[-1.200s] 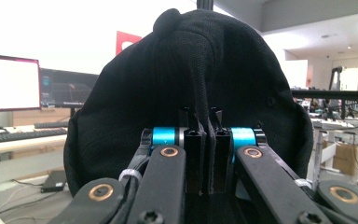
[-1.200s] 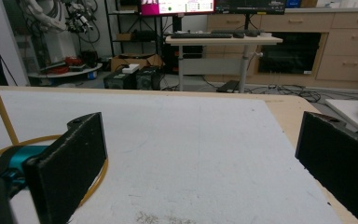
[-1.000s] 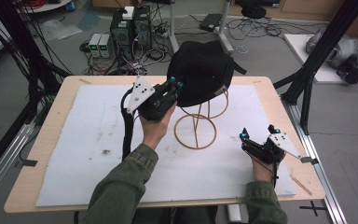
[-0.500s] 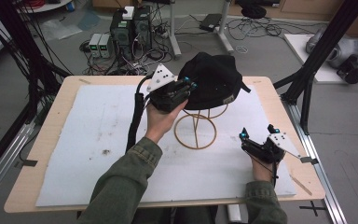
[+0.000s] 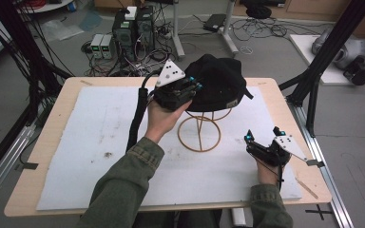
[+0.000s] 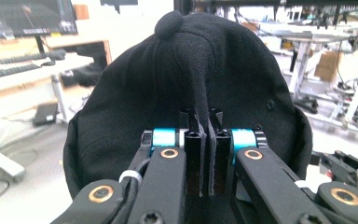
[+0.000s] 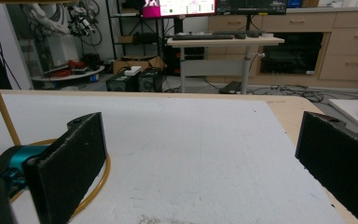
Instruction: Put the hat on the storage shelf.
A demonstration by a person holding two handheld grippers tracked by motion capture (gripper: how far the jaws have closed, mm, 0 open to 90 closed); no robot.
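Since the black cap (image 5: 216, 88) sat atop the wire stand (image 5: 200, 133), my left gripper (image 5: 190, 86) pinched its 9 o'clock edge to lift it, right gripper (image 5: 262, 135) idling agape at 4 o'clock.

Nothing here can be read. The monitor (image 7: 179, 7) at the back of the room shows pink and green patches with small print on them, but the print is too small to make out. Another screen (image 6: 30, 16), seen past the black cap (image 6: 186, 93), carries thin lines and figures that are just as unreadable. The cap itself has a small patch on its band (image 5: 228, 103), too blurred to tell whether it bears any lettering. The boxes (image 5: 102, 46) on the floor show no legible marking.
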